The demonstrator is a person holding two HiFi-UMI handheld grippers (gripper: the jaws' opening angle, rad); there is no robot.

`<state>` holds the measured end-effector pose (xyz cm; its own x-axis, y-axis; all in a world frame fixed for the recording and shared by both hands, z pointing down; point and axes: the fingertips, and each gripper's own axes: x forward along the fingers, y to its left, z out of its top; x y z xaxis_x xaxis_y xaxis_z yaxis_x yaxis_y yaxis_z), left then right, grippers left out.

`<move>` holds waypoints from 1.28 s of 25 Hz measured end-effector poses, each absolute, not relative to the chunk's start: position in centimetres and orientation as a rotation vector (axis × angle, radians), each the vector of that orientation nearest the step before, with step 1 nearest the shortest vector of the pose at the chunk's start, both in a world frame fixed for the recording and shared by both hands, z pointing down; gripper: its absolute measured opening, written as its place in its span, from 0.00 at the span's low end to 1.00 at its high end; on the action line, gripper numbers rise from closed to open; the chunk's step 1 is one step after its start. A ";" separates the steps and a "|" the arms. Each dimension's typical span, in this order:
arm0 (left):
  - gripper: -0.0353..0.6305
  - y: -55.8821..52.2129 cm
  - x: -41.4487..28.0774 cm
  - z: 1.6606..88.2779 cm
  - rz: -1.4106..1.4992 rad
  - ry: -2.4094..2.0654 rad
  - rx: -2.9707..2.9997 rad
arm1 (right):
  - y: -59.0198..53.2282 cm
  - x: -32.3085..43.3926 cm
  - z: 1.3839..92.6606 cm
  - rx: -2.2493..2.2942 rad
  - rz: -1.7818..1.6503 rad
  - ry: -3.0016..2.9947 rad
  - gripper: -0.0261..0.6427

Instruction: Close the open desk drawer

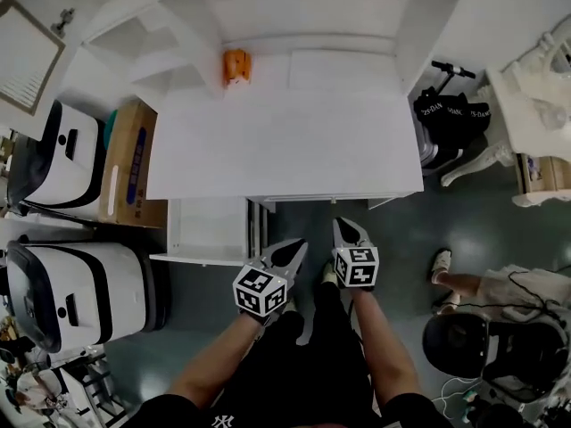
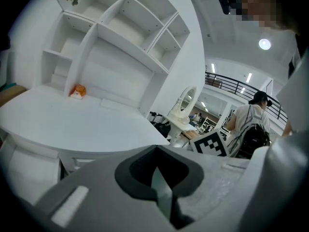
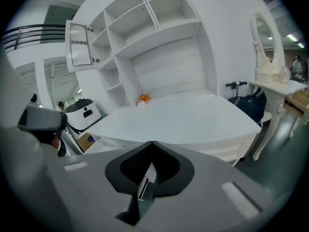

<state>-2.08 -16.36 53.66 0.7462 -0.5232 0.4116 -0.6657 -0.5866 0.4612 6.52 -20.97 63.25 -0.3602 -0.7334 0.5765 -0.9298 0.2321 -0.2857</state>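
Observation:
The white desk [image 1: 277, 141] with its shelf unit fills the middle of the head view. Under its front edge runs a narrow white drawer front [image 1: 332, 200] that sits close to flush with the desk. My left gripper [image 1: 302, 244] and right gripper [image 1: 343, 223] hover side by side in front of that edge, a short way off it and touching nothing. Both are shut with nothing between the jaws. The left gripper view shows the shut tips [image 2: 155, 149] below the desk top [image 2: 72, 124]. The right gripper view has the shut tips [image 3: 151, 144] level with the desk edge [image 3: 193, 139].
A white box-like part [image 1: 207, 232] juts forward under the desk's left side; I cannot tell what it is. An orange object [image 1: 235, 66] sits at the desk's back. White machines [image 1: 80, 283] and a cardboard box [image 1: 134, 163] stand left; a bag [image 1: 451, 114] and white dressing table [image 1: 526, 105] right.

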 end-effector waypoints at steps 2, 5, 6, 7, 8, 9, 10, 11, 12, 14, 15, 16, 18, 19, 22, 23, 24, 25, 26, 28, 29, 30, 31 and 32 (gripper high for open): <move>0.06 -16.1 -2.2 52.7 0.296 -0.884 2.344 | -20.5 6.2 61.2 1.567 0.847 -2.217 0.07; 0.06 -15.4 -2.5 50.9 0.255 -0.864 2.348 | -19.7 5.6 58.0 1.590 0.825 -2.263 0.07; 0.06 -15.2 -2.7 50.2 0.240 -0.863 2.353 | -19.5 5.3 56.8 1.596 0.811 -2.279 0.07; 0.06 -15.3 -2.9 49.4 0.226 -0.863 2.361 | -19.4 5.1 55.6 1.604 0.796 -2.296 0.07; 0.06 -15.5 -3.1 48.5 0.211 -0.863 2.373 | -19.6 4.9 54.3 1.614 0.777 -2.314 0.07; 0.06 -16.0 -3.2 47.5 0.196 -0.863 2.389 | -20.0 4.7 53.0 1.624 0.753 -2.333 0.07; 0.06 -16.4 -3.2 46.5 0.181 -0.862 2.405 | -20.4 4.5 51.6 1.630 0.726 -2.352 0.07; 0.06 -16.8 -3.4 45.5 0.170 -0.862 2.419 | -20.5 4.2 50.3 1.631 0.701 -2.368 0.07; 0.06 -16.9 -3.6 44.5 0.162 -0.866 2.429 | -20.4 3.8 49.0 1.629 0.681 -2.379 0.07; 0.06 -16.8 -4.0 42.5 0.154 -0.879 2.445 | -19.9 3.2 46.6 1.627 0.650 -2.396 0.07; 0.06 -16.8 -4.2 41.6 0.151 -0.887 2.456 | -19.6 3.0 45.4 1.631 0.633 -2.407 0.07; 0.06 -16.9 -4.4 40.7 0.146 -0.894 2.469 | -19.5 2.8 44.2 1.635 0.613 -2.423 0.07; 0.06 -17.1 -4.8 38.8 0.136 -0.900 2.496 | -19.4 2.4 41.7 1.642 0.565 -2.456 0.07; 0.06 -17.2 -4.9 37.8 0.129 -0.902 2.510 | -19.4 2.3 40.5 1.646 0.540 -2.469 0.07; 0.06 -17.7 -5.3 34.9 0.100 -0.913 2.551 | -19.5 1.9 36.5 1.665 0.466 -2.515 0.07; 0.06 -17.9 -5.5 33.9 0.087 -0.918 2.563 | -19.6 1.7 35.1 1.673 0.447 -2.537 0.07; 0.06 -18.0 -5.6 33.0 0.076 -0.923 2.576 | -19.5 1.6 33.9 1.680 0.431 -2.558 0.07; 0.06 -18.1 -5.8 32.2 0.064 -0.928 2.588 | -19.4 1.4 32.7 1.686 0.420 -2.577 0.07; 0.06 -18.0 -5.9 31.4 0.053 -0.933 2.600 | -19.3 1.2 31.7 1.690 0.410 -2.595 0.07; 0.06 -17.9 -6.0 29.9 0.030 -0.940 2.622 | -19.0 1.0 29.9 1.696 0.386 -2.623 0.07; 0.06 -17.9 -6.1 29.3 0.020 -0.942 2.633 | -18.9 0.9 29.2 1.698 0.372 -2.632 0.07; 0.06 -17.8 -6.1 28.7 0.014 -0.945 2.645 | -18.8 0.9 28.6 1.701 0.356 -2.638 0.07; 0.06 -17.7 -6.0 28.2 0.010 -0.947 2.656 | -18.7 0.8 28.0 1.704 0.340 -2.643 0.07; 0.06 -17.6 -6.0 27.8 0.006 -0.948 2.665 | -18.7 0.8 27.7 1.706 0.328 -2.646 0.07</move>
<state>-5.97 -17.64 27.84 0.7808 -0.6155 0.1075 -0.6169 -0.7322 0.2887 0.83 -18.70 27.65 -0.4189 -0.9034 0.0918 -0.8984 0.3977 -0.1864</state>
